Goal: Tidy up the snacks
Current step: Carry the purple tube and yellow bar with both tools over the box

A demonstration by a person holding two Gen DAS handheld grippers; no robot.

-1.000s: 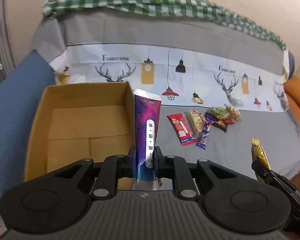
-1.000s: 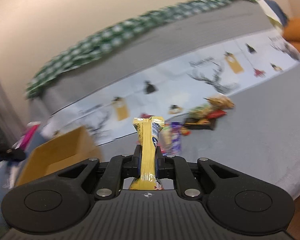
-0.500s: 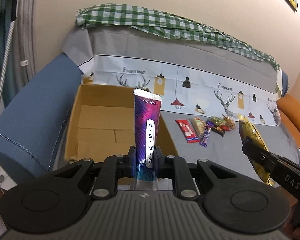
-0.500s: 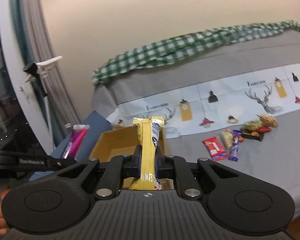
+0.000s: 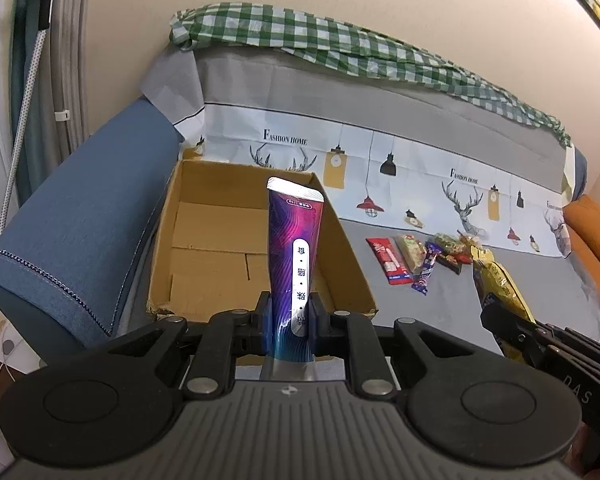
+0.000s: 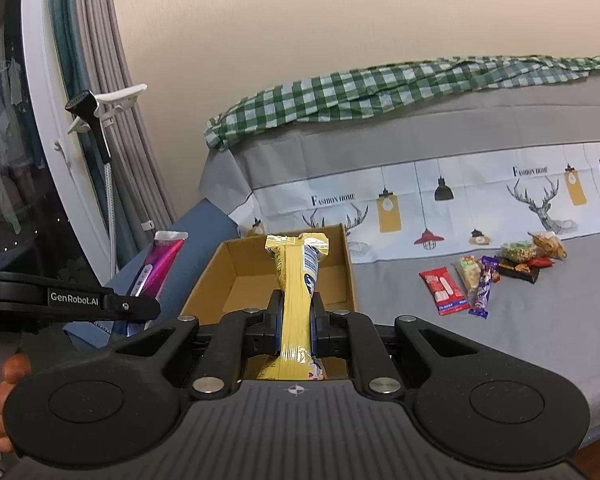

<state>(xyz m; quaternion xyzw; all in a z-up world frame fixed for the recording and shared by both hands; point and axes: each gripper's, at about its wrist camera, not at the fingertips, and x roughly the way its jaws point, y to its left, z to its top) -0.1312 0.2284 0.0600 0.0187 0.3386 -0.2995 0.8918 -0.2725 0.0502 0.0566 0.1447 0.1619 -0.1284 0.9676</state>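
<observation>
My left gripper [image 5: 290, 322] is shut on a tall purple snack pack [image 5: 296, 240] and holds it upright just in front of the open cardboard box [image 5: 256, 168]. My right gripper [image 6: 296, 322] is shut on a yellow snack pack [image 6: 296, 280], also in front of the box [image 6: 224, 248], whose visible floor is bare. Several small snacks lie on the grey sofa seat to the right: a red pack [image 5: 390, 256], a purple bar [image 5: 426, 268] and mixed packs [image 6: 526, 258]. The right gripper with its yellow pack [image 5: 500, 284] shows in the left view; the left gripper with its purple pack [image 6: 156, 268] shows in the right view.
The box stands on the sofa seat next to the blue armrest [image 5: 80, 216]. A green checked cloth [image 5: 340, 52] lies over the sofa back. An orange cushion [image 5: 592, 240] sits at the far right. A curtain and window frame [image 6: 72, 120] stand left of the sofa.
Both grippers have pulled back and up from the sofa with their packs still held. The right gripper has swung left from the snack pile to face the box.
</observation>
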